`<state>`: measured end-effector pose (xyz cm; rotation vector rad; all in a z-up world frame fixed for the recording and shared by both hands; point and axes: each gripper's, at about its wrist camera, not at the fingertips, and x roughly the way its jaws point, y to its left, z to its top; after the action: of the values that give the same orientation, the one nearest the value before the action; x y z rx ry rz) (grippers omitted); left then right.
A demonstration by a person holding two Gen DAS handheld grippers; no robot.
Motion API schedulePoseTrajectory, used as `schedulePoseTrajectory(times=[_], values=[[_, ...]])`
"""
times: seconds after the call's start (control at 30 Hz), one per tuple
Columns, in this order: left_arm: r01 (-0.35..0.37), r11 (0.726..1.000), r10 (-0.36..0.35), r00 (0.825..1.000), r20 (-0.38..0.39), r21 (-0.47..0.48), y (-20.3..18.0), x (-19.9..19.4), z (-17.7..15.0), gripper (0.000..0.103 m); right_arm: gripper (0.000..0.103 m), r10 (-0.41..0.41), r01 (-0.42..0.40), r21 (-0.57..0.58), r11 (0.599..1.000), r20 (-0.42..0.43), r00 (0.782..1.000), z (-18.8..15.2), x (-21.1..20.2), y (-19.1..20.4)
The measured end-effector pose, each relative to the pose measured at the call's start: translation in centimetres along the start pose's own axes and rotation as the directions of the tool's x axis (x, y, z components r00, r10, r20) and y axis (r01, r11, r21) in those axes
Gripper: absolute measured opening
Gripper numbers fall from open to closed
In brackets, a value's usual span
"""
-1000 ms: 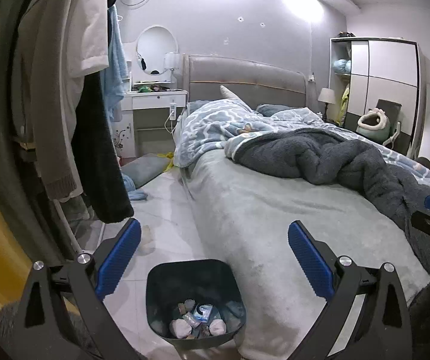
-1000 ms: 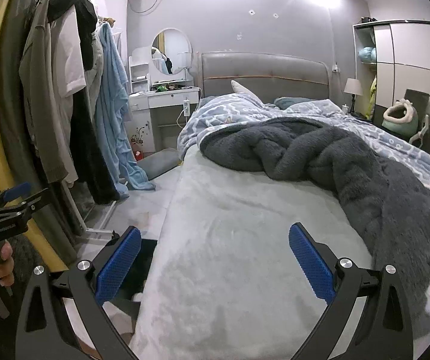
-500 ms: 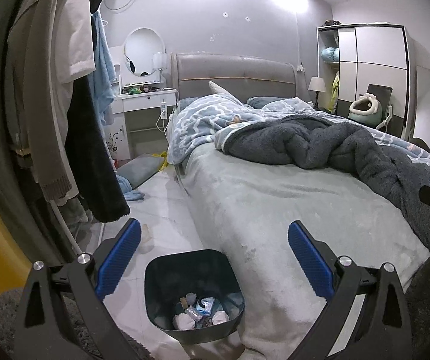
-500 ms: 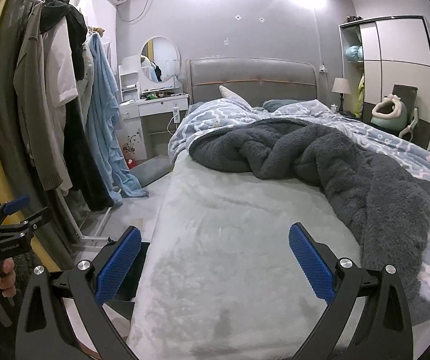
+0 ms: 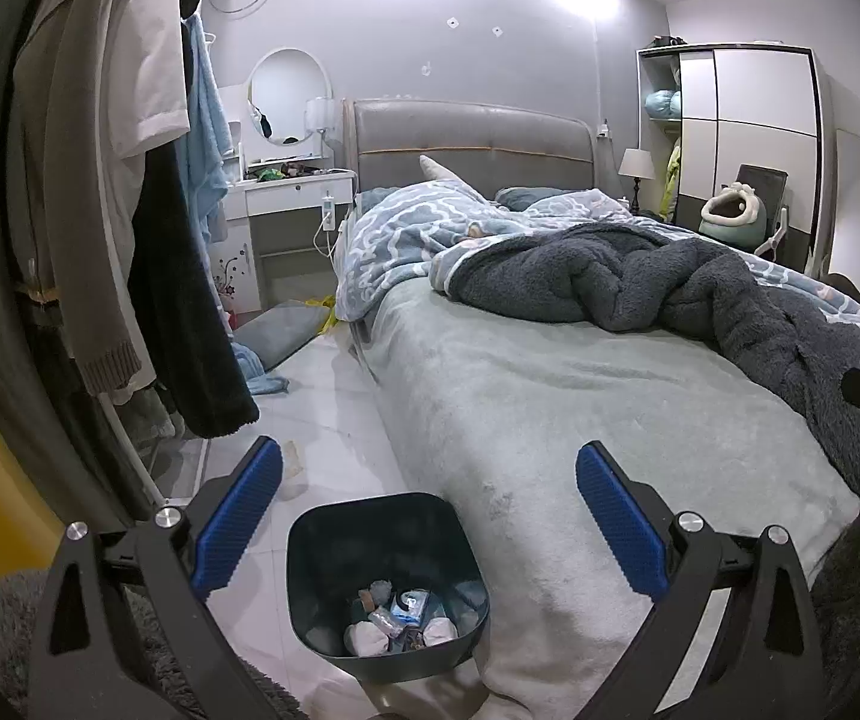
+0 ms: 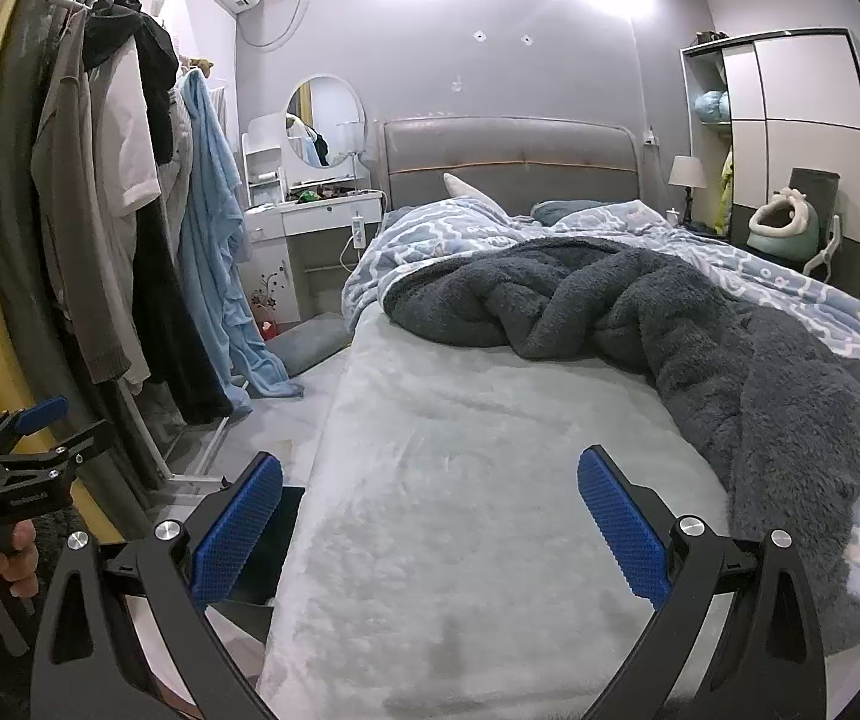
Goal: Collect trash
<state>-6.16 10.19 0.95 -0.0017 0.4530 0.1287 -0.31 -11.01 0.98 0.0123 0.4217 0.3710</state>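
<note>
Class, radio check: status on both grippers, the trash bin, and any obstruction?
Left gripper open, empty. Right gripper open, empty, over the bed. Trash bin on floor at the bed's corner, scraps inside. Nothing blocking.

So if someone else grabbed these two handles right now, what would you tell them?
Left gripper: open, empty, above the trash bin.
Right gripper: open, empty, over the bed.
The bin stands on the floor against the foot corner of the bed, with wrappers and tissues already at its bottom.
Left: no loose trash shows on the bed; a pale scrap on the floor tiles beyond the bin may be next, though I can't tell what it is.
</note>
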Motion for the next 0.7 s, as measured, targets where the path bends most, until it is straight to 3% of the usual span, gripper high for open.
schedulePoseTrajectory(times=[0.7], values=[[0.007, 1.000, -0.007, 1.000, -0.002, -0.016, 0.18, -0.07, 0.10, 0.100, 0.100, 0.004, -0.004, 0.008, 1.000, 0.000, 1.000, 0.06, -0.30, 0.47]])
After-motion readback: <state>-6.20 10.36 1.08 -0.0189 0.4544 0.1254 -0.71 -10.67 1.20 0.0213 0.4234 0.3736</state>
